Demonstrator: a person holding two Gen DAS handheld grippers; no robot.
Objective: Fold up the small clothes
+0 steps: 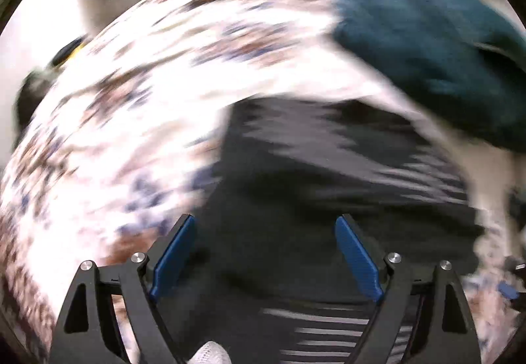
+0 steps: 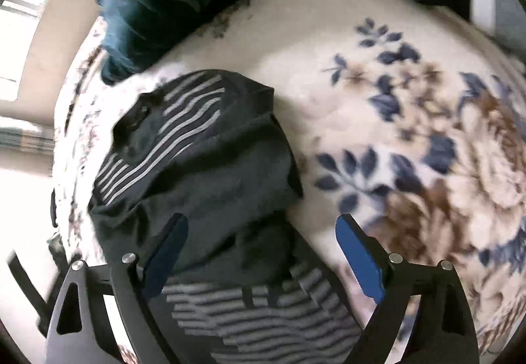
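item: dark striped garment (image 2: 203,167), bunched on our floral blanket (image 2: 411,121); left gripper (image 1: 265,252) and right gripper (image 2: 263,252) gaped wide, empty, presumably for re-gripping.

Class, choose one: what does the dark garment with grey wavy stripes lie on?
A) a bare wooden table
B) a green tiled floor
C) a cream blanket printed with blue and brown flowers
C: the striped garment rests on the floral blanket.
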